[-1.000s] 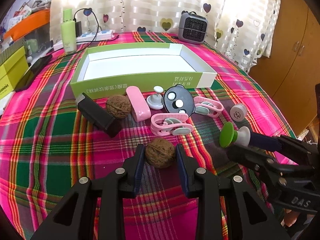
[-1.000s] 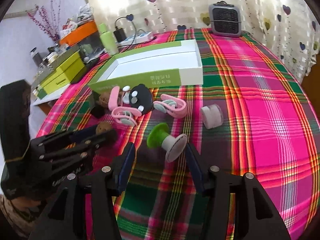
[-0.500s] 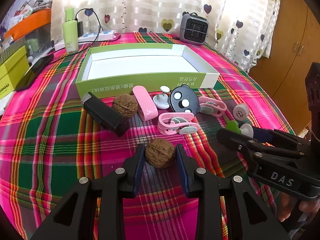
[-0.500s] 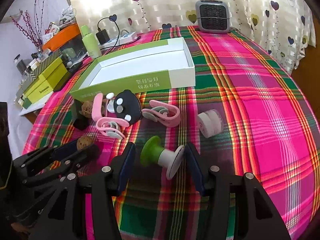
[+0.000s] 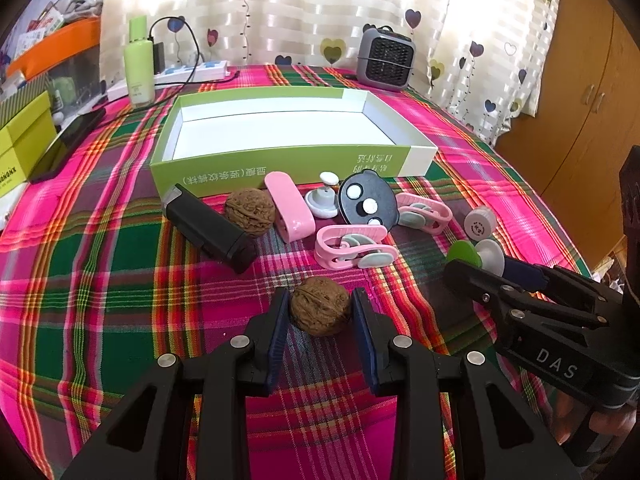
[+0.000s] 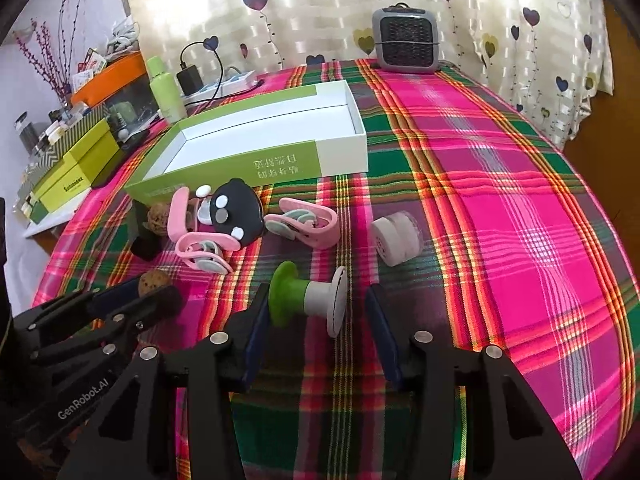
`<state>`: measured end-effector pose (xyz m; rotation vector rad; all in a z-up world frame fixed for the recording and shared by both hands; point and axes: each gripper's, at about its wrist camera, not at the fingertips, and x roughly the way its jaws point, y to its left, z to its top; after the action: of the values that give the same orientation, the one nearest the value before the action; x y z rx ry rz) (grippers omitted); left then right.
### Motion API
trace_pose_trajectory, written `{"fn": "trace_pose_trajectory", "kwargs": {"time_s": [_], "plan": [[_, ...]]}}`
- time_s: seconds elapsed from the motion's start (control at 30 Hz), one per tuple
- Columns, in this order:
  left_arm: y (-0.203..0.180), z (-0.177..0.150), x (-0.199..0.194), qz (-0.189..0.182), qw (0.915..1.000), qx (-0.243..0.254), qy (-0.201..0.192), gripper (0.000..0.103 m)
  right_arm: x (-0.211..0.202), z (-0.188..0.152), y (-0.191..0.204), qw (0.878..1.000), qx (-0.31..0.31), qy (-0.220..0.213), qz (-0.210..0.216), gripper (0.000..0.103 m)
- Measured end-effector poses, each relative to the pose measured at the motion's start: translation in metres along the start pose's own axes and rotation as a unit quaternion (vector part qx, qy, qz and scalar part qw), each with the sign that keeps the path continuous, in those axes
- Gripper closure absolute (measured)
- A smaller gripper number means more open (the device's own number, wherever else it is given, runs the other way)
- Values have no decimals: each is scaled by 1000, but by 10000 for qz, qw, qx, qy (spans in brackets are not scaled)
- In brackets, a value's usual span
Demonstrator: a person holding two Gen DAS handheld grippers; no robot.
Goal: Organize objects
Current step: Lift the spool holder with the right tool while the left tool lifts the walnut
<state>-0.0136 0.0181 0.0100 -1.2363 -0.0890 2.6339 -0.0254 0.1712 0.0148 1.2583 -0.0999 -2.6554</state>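
My left gripper is open around a brown walnut lying on the plaid cloth, with small gaps on both sides. My right gripper is open around a green and white spool-shaped piece that lies on its side; its left finger is close to the green end. The open green and white box stands behind, empty. In front of it lie a second walnut, a black case, a pink case, two pink clips, a black bear-shaped piece and a small white jar.
A grey heater, a green bottle and a power strip stand at the back. Yellow-green boxes and a phone are at the left. A wooden cabinet is on the right.
Both grippers have come down and forward around their objects. The right gripper has closed in on the spool. The walnut and spool lie where they were.
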Motion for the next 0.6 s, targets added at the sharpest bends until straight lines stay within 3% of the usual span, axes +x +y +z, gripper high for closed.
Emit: {"fn": "trace_pose_trajectory", "kwargs": {"time_s": [0.17, 0.33, 0.6], "plan": [[0, 0, 0, -10, 10000, -8, -3, 73, 1, -1, 2, 9997, -198, -31, -147, 55], [0, 0, 0, -7, 10000, -7, -2, 73, 2, 0, 3, 9994, -333, -7, -97, 69], [1, 1, 0, 18, 10000, 12, 0, 74, 1, -1, 5, 9988, -481, 9, -24, 70]]}}
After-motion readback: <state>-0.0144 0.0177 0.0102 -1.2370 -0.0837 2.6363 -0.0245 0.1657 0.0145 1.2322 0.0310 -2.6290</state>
